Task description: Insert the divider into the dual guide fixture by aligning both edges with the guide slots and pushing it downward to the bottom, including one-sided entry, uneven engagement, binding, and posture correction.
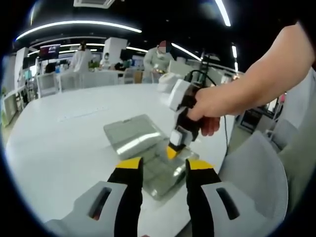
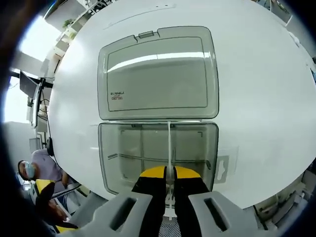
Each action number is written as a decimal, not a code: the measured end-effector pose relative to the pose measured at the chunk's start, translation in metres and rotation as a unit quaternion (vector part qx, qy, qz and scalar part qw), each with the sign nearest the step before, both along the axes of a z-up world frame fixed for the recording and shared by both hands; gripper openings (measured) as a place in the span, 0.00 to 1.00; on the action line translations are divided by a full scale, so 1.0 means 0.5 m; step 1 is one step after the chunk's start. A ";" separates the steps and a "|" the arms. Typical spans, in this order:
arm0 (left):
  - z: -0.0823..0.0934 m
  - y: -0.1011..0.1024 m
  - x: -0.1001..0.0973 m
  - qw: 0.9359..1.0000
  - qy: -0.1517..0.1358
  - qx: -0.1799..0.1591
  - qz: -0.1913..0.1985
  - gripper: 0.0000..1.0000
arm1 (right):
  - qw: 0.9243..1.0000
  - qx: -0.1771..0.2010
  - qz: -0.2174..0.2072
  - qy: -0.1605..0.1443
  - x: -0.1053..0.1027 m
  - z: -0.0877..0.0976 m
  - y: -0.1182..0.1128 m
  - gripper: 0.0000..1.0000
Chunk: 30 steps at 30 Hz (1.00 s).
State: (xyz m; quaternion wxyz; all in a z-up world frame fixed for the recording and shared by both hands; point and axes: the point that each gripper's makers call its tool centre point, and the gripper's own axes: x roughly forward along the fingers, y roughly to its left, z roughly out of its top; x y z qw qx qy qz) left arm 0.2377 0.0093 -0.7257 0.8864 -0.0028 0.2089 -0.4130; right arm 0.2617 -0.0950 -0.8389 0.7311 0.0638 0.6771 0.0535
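Left gripper view: the left gripper (image 1: 164,170) hangs released, jaws apart, above the near end of the clear box (image 1: 148,148) on the white table (image 1: 59,143); a hand (image 1: 210,106) holds the right gripper (image 1: 173,151) down into the box. Right gripper view: the right gripper (image 2: 170,173) is clenched on the divider (image 2: 169,148), a thin upright panel standing edge-on in the box's tray (image 2: 113,168), with the open lid (image 2: 158,71) lying flat beyond.

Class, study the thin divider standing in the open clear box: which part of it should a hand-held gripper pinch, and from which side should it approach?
Pinch the divider on its upper edge, coming from above the open box. It is a thin panel standing on edge, so only its two flat faces suit the jaws, and its lower part sits between the box walls. The right hand-held gripper is closed on it in just this way.
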 end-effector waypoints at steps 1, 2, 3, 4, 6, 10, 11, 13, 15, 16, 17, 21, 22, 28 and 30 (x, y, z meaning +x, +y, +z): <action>0.000 0.001 0.001 1.000 0.000 0.000 0.000 0.32 | 1.000 0.000 0.001 0.000 -0.001 0.000 0.000 0.00; 0.000 0.000 0.001 1.000 0.000 -0.001 0.000 0.32 | 1.000 -0.001 0.001 0.000 -0.002 0.000 0.000 0.00; 0.000 0.001 0.001 1.000 0.000 0.000 0.000 0.32 | 1.000 -0.001 -0.001 0.000 -0.002 0.001 0.000 0.00; 0.000 0.001 0.001 1.000 0.000 0.000 0.000 0.32 | 1.000 0.000 -0.001 0.001 -0.003 0.002 0.000 0.00; 0.001 0.001 0.001 1.000 0.000 0.000 0.000 0.31 | 1.000 -0.001 -0.003 0.001 -0.005 0.003 0.000 0.00; 0.003 0.001 0.002 1.000 -0.001 0.000 0.001 0.31 | 1.000 -0.003 0.001 0.001 -0.008 0.004 0.001 0.00; 0.004 0.002 0.002 1.000 -0.001 0.000 0.002 0.31 | 1.000 -0.005 0.002 0.001 -0.007 0.004 0.000 0.00; 0.007 0.000 -0.001 1.000 -0.001 0.000 0.002 0.31 | 1.000 -0.006 0.005 0.000 -0.005 0.001 0.000 0.00; 0.009 -0.002 -0.003 1.000 -0.002 0.000 0.002 0.31 | 1.000 -0.007 0.006 0.000 -0.003 0.000 0.000 0.00; 0.009 -0.002 -0.003 1.000 -0.002 0.000 0.001 0.31 | 1.000 -0.007 0.006 -0.001 -0.003 -0.001 -0.001 0.00; 0.009 -0.002 -0.003 1.000 -0.001 0.000 0.001 0.30 | 1.000 -0.008 0.007 -0.001 -0.001 -0.003 -0.001 0.00; 0.008 -0.003 -0.001 1.000 -0.002 -0.001 0.001 0.30 | 1.000 -0.014 0.011 -0.002 0.005 -0.008 -0.003 0.00; 0.008 -0.003 0.000 1.000 -0.002 0.000 0.001 0.30 | 1.000 -0.014 0.011 -0.002 0.005 -0.009 -0.002 0.00; 0.006 -0.002 0.001 1.000 -0.002 -0.001 0.001 0.30 | 1.000 -0.018 0.015 -0.009 0.004 -0.011 -0.001 0.00; 0.006 -0.002 0.000 1.000 -0.002 0.000 0.001 0.30 | 1.000 -0.018 0.019 -0.015 0.004 -0.014 -0.001 0.00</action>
